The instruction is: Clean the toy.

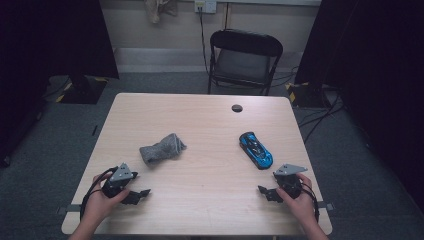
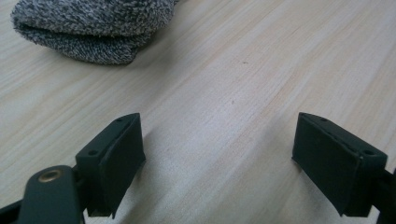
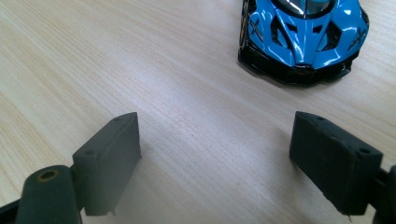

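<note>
The worktop (image 1: 200,125) is pale wood with a small dark round hole (image 1: 237,108) near its far edge; a black folding chair (image 1: 243,60) stands behind it. No containers are on it. A grey sock (image 1: 161,148) lies bunched left of centre, and a blue toy car (image 1: 255,149) sits to the right, well apart from the sock. The left gripper (image 1: 142,192) rests near the front left corner, jaws spread wide, sock ahead of it. The right gripper (image 1: 263,190) rests at the front right, jaws released too, the car just beyond them.
</note>
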A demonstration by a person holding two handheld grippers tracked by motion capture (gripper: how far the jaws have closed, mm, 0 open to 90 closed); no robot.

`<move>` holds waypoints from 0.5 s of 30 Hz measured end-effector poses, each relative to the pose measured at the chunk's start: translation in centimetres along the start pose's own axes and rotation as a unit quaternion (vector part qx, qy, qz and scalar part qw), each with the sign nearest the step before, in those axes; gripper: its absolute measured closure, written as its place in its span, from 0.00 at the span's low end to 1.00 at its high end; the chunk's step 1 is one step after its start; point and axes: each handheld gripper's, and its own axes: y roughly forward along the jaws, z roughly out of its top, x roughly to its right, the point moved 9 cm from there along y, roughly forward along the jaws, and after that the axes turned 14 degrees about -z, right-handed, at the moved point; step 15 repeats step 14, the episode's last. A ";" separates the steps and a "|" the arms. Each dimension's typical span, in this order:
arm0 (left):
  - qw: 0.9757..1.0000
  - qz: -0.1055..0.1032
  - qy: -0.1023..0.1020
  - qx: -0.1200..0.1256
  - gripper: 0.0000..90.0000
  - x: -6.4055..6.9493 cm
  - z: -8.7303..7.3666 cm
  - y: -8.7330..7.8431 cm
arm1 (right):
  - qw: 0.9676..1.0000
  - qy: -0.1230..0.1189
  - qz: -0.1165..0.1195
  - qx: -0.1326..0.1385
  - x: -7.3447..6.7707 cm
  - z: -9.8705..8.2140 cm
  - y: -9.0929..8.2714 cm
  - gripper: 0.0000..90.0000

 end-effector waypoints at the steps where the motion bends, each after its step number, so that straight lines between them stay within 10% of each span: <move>1: 1.000 0.000 -0.003 0.004 0.18 0.1 0.0 0.1 | 1.000 0.001 -0.001 0.003 0.0 0.0 0.0 0.18; 15: 1.000 -0.002 -0.003 0.010 0.17 0.0 0.0 0.1 | 1.000 0.004 0.000 0.020 0.0 -0.2 0.0 0.17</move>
